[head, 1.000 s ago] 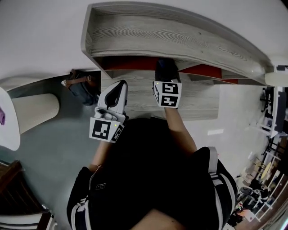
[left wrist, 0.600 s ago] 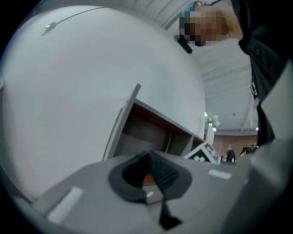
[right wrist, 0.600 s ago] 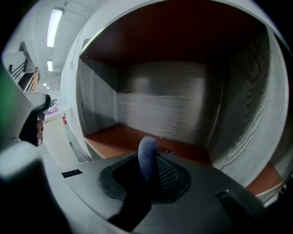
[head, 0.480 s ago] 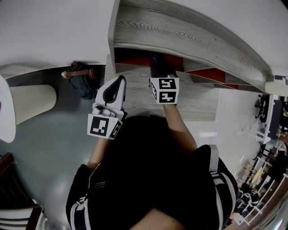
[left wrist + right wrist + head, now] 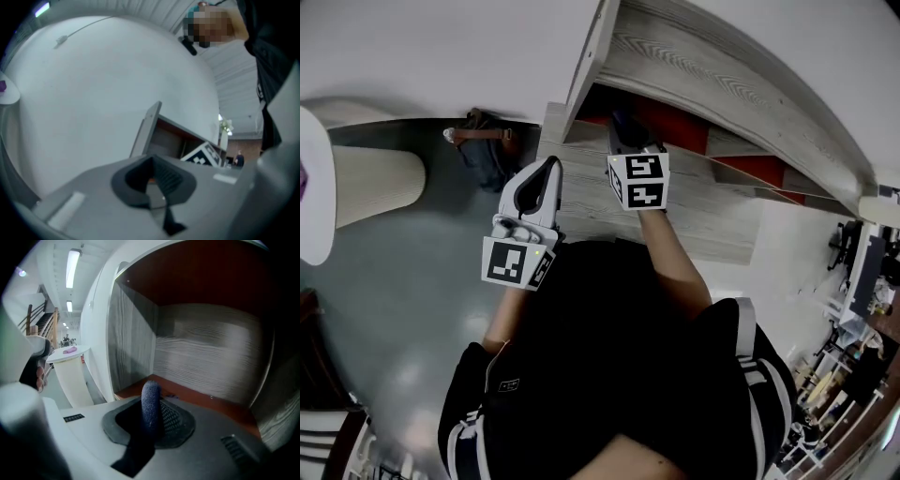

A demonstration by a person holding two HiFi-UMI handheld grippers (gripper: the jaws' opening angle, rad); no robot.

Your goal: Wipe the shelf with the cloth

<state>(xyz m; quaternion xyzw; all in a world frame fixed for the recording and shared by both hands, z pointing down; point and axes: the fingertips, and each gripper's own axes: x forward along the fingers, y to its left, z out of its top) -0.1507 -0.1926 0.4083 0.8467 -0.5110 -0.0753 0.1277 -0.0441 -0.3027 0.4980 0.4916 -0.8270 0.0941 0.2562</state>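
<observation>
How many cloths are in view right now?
1: the cloth is clamped in the right tool, at the shelf's left-end compartment. The left tool is shut on nothing. Others may be hidden.

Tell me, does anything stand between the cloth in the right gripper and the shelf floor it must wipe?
Nothing visible does. The right gripper is shut on the dark cloth at the compartment, and the red shelf floor ahead of it shows bare.

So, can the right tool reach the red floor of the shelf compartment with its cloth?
Probably yes: the right tool, shut on the cloth, points into the compartment, and nothing stands on the red floor ahead.
</observation>
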